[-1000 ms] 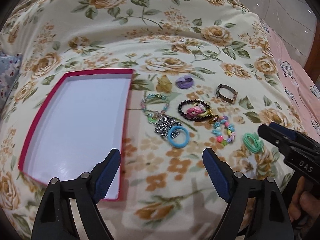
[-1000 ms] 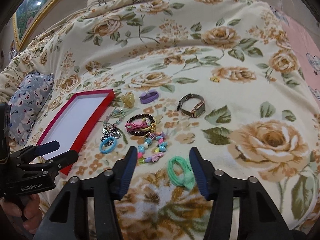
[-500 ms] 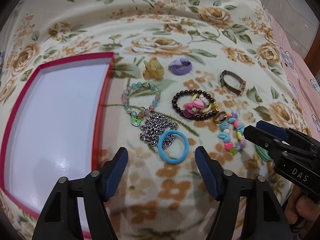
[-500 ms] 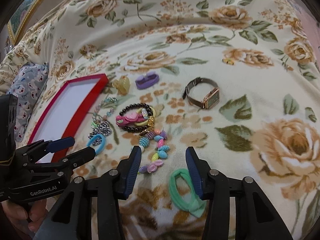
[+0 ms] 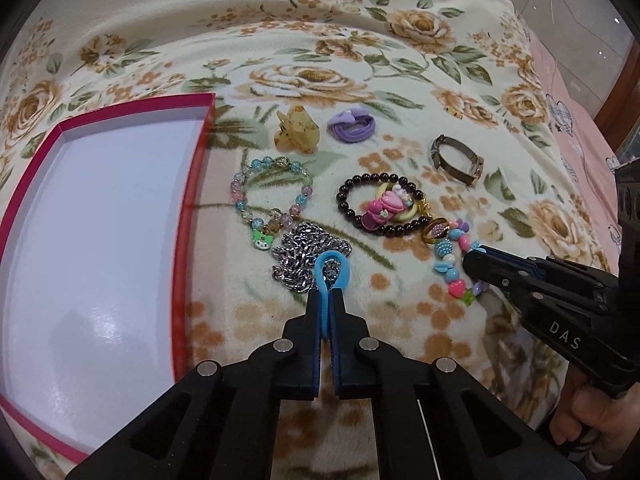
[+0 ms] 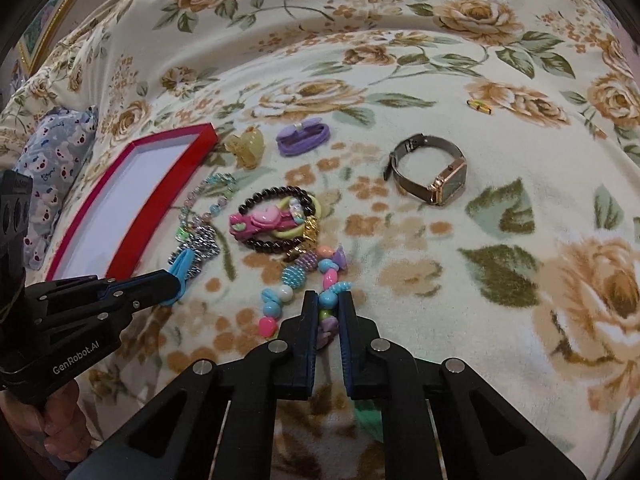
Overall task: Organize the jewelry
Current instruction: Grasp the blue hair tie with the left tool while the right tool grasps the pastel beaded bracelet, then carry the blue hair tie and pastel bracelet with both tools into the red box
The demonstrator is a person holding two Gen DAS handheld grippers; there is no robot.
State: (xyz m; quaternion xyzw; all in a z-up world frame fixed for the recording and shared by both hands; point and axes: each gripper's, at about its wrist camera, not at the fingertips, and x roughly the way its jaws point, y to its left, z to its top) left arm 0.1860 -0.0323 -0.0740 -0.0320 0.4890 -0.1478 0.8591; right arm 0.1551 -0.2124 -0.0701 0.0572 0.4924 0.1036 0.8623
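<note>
Left-wrist view shows your left gripper [image 5: 329, 300] pinched shut on the blue hair tie [image 5: 330, 276], just right of the red tray [image 5: 191, 200], whose white floor lies bare. Right-wrist view alone shows your right gripper [image 6: 329, 312] clamped on the candy-bead bracelet [image 6: 308, 284], with clear quilt [image 6: 500, 320] to its right below the watch [image 6: 434, 176].

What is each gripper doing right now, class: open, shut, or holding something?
Left gripper: shut on the blue hair tie, squeezed flat.
Right gripper: shut on the colourful bead bracelet.
</note>
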